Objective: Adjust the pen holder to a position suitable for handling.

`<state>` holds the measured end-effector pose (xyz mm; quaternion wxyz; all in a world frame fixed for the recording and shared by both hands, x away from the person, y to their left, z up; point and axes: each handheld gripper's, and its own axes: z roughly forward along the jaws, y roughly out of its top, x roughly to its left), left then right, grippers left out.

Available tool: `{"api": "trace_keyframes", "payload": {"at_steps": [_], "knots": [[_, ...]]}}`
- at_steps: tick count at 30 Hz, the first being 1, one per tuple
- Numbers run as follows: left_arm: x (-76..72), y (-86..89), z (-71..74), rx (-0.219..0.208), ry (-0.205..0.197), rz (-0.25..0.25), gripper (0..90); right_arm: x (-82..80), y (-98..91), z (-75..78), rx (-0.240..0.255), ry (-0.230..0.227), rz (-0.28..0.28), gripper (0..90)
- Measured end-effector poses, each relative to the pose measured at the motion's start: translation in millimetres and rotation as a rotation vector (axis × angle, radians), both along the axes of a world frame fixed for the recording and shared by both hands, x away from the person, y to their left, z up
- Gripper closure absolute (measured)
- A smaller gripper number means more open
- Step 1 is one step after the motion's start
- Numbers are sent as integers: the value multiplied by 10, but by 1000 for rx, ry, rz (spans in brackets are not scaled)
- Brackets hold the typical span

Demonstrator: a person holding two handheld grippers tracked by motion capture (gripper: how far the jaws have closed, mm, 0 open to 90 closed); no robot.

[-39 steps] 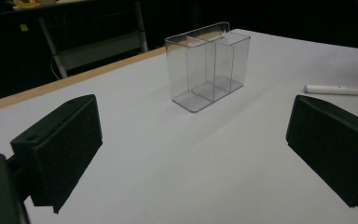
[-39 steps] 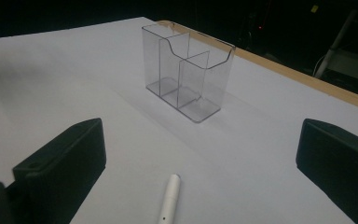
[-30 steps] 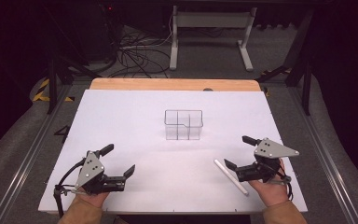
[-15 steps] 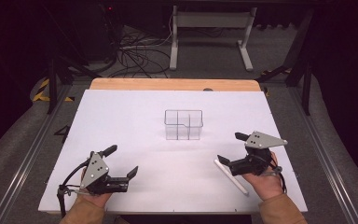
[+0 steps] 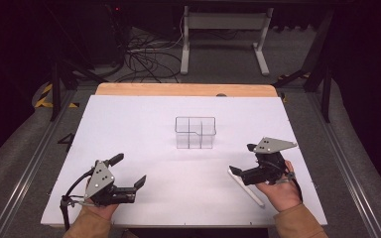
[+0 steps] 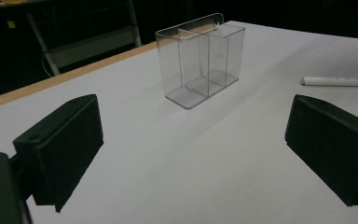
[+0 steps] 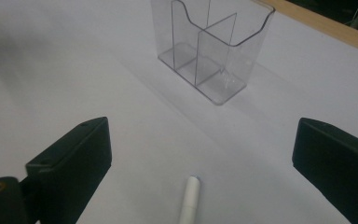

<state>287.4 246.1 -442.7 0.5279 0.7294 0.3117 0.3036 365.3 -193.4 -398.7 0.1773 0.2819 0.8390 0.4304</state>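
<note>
Here, unmarked white pen (image 7: 189,198), clear holder (image 7: 212,46)

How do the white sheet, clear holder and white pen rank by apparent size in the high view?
1. white sheet
2. clear holder
3. white pen, longer than the holder is wide but much thinner, part hidden by the right gripper

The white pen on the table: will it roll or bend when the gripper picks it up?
The white pen looks like a thin, rigid cylinder, so it probably will not bend. Lying flat on the smooth white table, it may roll if nudged. Its slim, smooth barrel could slip between the right gripper pads.
</note>
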Motion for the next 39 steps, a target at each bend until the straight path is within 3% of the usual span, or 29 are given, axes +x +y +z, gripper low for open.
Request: {"api": "trace_keyframes", "payload": {"at_steps": [6,10,16,24,30,33,39], "knots": [[5,-4,-1,0,-1,-1,49,19,13,31,-83,67,-16,138],[13,-3,-4,1,1,-4,49,51,17,38,-108,140,-29,209],[13,-2,-4,0,3,-4,49,84,43,30,-157,213,-48,264],[17,2,-9,-4,3,-5,49,89,100,-10,-245,253,-61,289],[17,4,-11,-8,7,-3,49,102,145,-67,-310,310,-68,326],[17,5,-12,-8,7,-2,49,103,180,-120,-366,334,-73,335],[21,8,-13,-5,4,-1,49,92,227,-174,-407,369,-78,383]]}}
